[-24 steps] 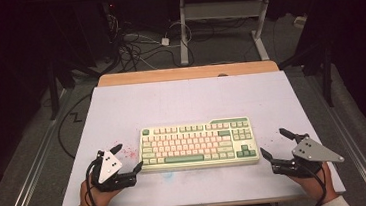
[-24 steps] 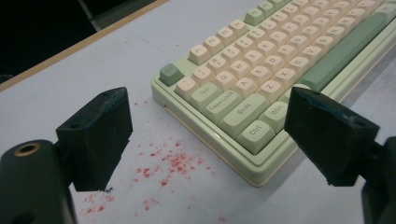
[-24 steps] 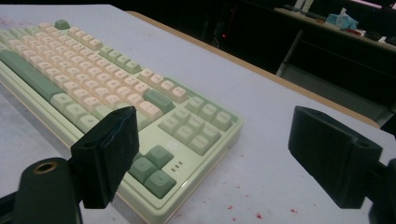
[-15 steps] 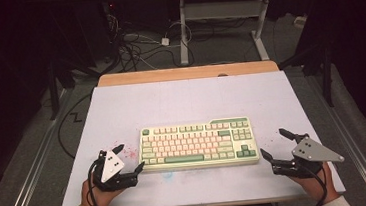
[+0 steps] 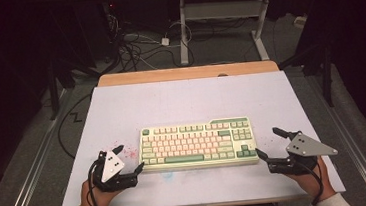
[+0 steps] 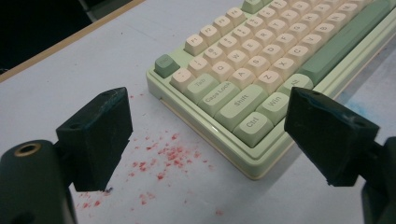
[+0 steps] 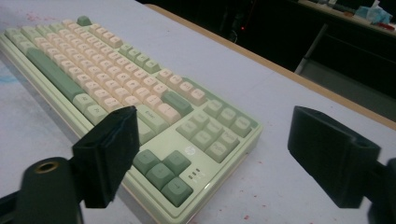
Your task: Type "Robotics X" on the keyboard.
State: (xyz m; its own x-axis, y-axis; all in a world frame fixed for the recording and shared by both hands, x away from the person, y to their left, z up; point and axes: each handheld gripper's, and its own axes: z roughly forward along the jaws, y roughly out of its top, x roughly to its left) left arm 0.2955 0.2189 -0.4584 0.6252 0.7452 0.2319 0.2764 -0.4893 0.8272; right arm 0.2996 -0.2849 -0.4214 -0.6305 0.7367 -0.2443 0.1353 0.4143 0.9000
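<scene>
- My left claw (image 5: 129, 158) sits low over the table (image 5: 186, 102) just off the left end of the mechanical keyboard (image 5: 198, 144), jaws spread wide with nothing between them.
- In the left gripper view my left claw (image 6: 208, 140) frames the keyboard's (image 6: 261, 70) near left corner: the Ctrl, Win and Shift keys lie between the two black jaws, but neither jaw touches the case.
- One jaw hangs over the bare table (image 6: 70, 84) beside a scatter of red specks (image 6: 168, 156); the other hangs just past the keyboard's front edge.
- My right claw (image 5: 271, 142) sits at the opposite end, just off the keyboard's right edge, also gaping wide and holding nothing.
- In the right gripper view my right claw (image 7: 212, 154) straddles the keyboard's (image 7: 130, 88) near right corner, with the green arrow keys (image 7: 163, 172) between the jaws; one jaw overlaps the key rows in the picture, the other stands clear over the table (image 7: 280, 140). I cannot tell whether the nearer jaw touches the keys.
- The keyboard lies flat near the front middle of the white table, long side running left to right, cream keys with green modifiers and a green space bar (image 5: 184, 158).
- My left hand (image 5: 96, 193) and right hand (image 5: 310, 174) grip the claws' handles at the table's front edge.
- A wooden strip (image 5: 188, 73) borders the table's far side.
</scene>
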